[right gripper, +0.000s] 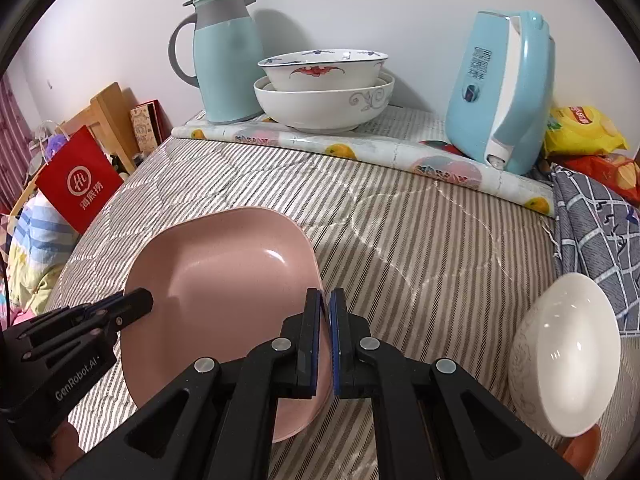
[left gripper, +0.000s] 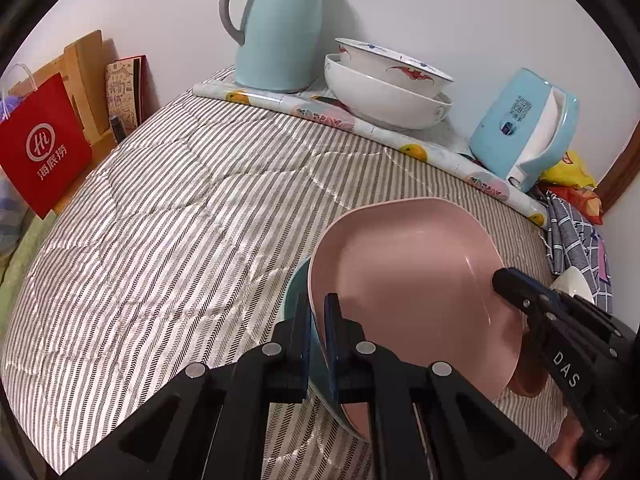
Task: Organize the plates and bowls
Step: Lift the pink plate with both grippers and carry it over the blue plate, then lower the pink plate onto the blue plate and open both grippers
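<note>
Striped quilt (right gripper: 400, 216) covers the whole surface. At the back w/ the wall: teal jug (right gripper: 224, 60), blue kettle (right gripper: 500, 92), two stacked white bowls (right gripper: 324, 92) on a fruit-print mat (right gripper: 360, 148). Pink plate (right gripper: 224, 304) sits mid-quilt, tilted; a teal dish (left gripper: 298, 288) peeks out under its left edge. Left gripper (left gripper: 318, 320) clamped on plate's left rim, right gripper (right gripper: 325, 320) clamped on its right rim. Small white bowl (right gripper: 564, 352) lies on its side, near plate on the right, apart from it.

Open striped quilt (right gripper: 400, 216), stacked bowls (right gripper: 324, 96) behind
</note>
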Demonstrator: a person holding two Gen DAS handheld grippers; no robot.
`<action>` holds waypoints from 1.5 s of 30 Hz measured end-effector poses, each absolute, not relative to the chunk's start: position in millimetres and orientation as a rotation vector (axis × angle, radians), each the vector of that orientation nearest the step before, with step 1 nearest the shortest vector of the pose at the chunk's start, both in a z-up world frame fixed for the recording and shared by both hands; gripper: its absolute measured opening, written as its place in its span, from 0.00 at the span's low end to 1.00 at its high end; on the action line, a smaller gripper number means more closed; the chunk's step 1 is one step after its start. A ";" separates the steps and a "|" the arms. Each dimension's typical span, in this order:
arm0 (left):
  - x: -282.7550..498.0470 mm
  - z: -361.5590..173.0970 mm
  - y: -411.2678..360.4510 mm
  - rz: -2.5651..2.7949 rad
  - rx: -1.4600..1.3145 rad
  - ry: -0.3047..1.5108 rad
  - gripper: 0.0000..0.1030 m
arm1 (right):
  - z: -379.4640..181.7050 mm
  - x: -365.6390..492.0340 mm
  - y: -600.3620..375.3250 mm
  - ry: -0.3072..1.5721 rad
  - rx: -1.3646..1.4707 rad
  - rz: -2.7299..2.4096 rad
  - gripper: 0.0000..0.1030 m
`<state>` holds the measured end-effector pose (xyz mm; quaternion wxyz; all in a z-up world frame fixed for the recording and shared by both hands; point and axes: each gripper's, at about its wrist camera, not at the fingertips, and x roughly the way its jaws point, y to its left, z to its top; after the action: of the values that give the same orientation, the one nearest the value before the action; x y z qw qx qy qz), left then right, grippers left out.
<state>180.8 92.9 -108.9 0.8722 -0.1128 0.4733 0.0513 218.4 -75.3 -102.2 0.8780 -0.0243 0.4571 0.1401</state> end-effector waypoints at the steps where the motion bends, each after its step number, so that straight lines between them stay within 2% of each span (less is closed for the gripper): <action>1: 181.3 -110.3 93.3 0.109 -0.235 0.993 0.07 | -103.4 220.0 -73.8 0.954 -0.056 0.295 0.05; 13: 181.0 -109.9 99.2 0.094 -0.272 1.016 0.08 | -107.5 226.6 -73.5 0.978 -0.052 0.322 0.07; 18: 174.5 -105.4 97.8 0.084 -0.270 1.017 0.11 | -99.5 218.5 -78.9 0.960 -0.058 0.298 0.19; 22: 167.5 -102.9 95.0 0.064 -0.279 1.021 0.30 | -91.5 210.0 -85.6 0.945 -0.055 0.282 0.20; 28: 156.0 -89.5 86.1 0.052 -0.261 0.985 0.31 | -81.4 194.2 -97.5 0.924 -0.047 0.261 0.21; 30: 153.4 -85.7 82.6 0.045 -0.258 0.977 0.31 | -77.5 187.7 -102.8 0.918 -0.039 0.256 0.28; 32: 150.8 -82.0 77.6 0.034 -0.252 0.971 0.31 | -72.7 180.5 -108.4 0.902 -0.040 0.244 0.41; 35: 147.0 -76.5 69.0 0.013 -0.241 0.953 0.31 | -64.8 169.2 -121.3 0.875 -0.033 0.210 0.53; 42: 137.1 -58.3 36.8 -0.014 -0.186 0.886 0.31 | -47.0 149.4 -167.5 0.847 0.019 0.101 0.55; 45: 135.0 -53.2 21.0 -0.024 -0.168 0.870 0.38 | -41.9 140.8 -190.9 0.843 0.044 0.047 0.56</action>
<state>135.0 21.0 -53.2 0.9034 -0.0813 0.4210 -0.0116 140.8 -190.9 -41.9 0.9120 0.0215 0.4091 0.0226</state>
